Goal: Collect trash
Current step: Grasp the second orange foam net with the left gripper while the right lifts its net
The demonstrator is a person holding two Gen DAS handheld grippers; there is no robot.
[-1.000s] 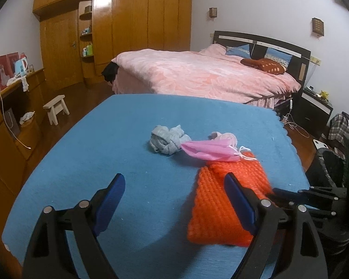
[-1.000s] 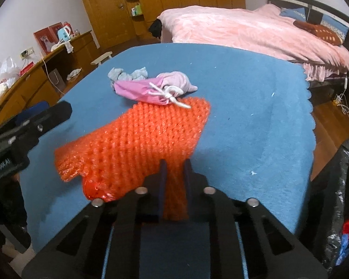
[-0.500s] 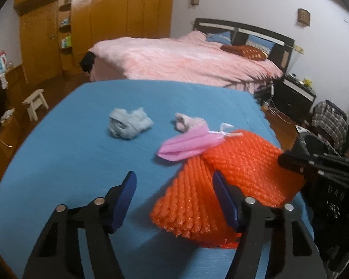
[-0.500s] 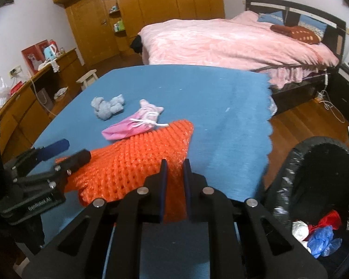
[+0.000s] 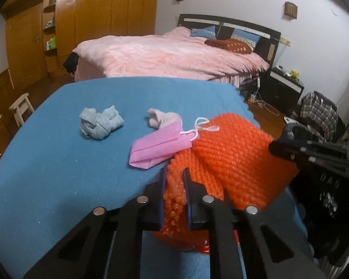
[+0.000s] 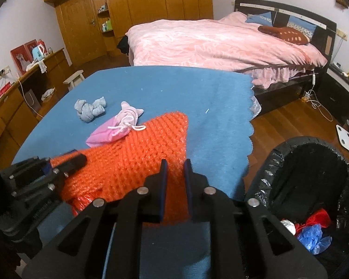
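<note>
An orange bubble-wrap sheet (image 5: 235, 160) (image 6: 137, 153) lies at the near edge of the blue table (image 5: 58, 162) (image 6: 197, 107). My left gripper (image 5: 175, 174) is shut on its left edge. My right gripper (image 6: 174, 165) is shut on its right edge. A pink face mask (image 5: 158, 146) (image 6: 107, 133) rests partly on the sheet. A pale pink wad (image 5: 162, 118) (image 6: 129, 114) and a grey crumpled cloth (image 5: 100, 125) (image 6: 89, 109) lie beyond it. A black-lined trash bin (image 6: 314, 186) with trash inside stands to the right of the table.
A pink bed (image 5: 169, 55) (image 6: 216, 44) stands behind the table. Wooden wardrobes (image 6: 137, 16) line the far wall. A white stool (image 5: 21, 107) and a low wooden counter (image 6: 23, 93) are on the left. A white scale (image 6: 345, 138) lies on the floor.
My left gripper has closed on the orange sheet's left edge. The sheet has bunched and shifted right toward the bin, carrying the pink mask with it. My right gripper stays shut on the sheet.
</note>
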